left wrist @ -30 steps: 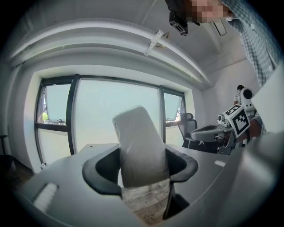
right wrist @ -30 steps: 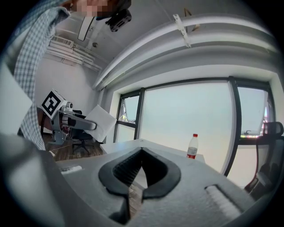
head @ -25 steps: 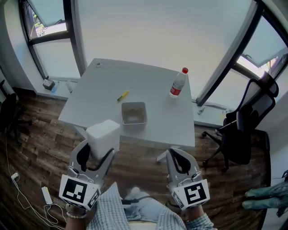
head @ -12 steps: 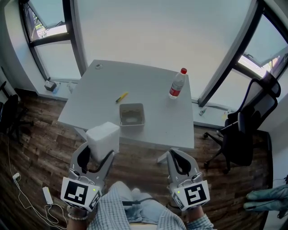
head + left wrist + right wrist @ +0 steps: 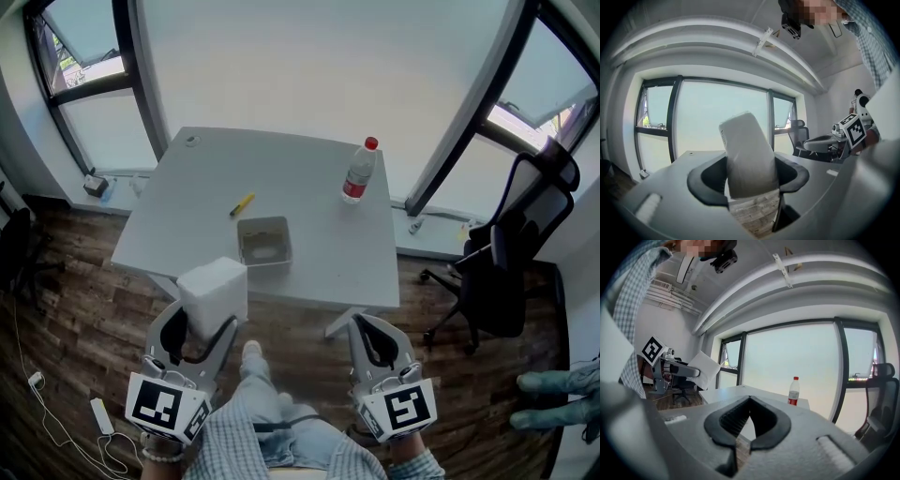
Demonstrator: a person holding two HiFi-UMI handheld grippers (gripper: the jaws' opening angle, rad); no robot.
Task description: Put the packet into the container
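Note:
My left gripper (image 5: 199, 326) is shut on a white packet (image 5: 214, 289), held over the wooden floor short of the grey table (image 5: 309, 187). In the left gripper view the packet (image 5: 747, 154) stands upright between the two dark pads and sticks out above them. The grey rectangular container (image 5: 263, 242) sits near the table's front edge, ahead of the packet. My right gripper (image 5: 378, 339) hovers over the floor to the right, and in its own view the right gripper (image 5: 749, 401) is shut on nothing. That view also shows the packet (image 5: 704, 369) at the left.
On the table lie a yellow marker (image 5: 242, 204) left of the container and a red-capped water bottle (image 5: 358, 172) at the back right. A black office chair (image 5: 516, 272) stands to the right. A cable and power strip (image 5: 98, 412) lie on the floor at lower left.
The view has shifted: the table and its objects slid slightly left and down. A shoe now shows between the grippers. Both grippers keep their hold and place.

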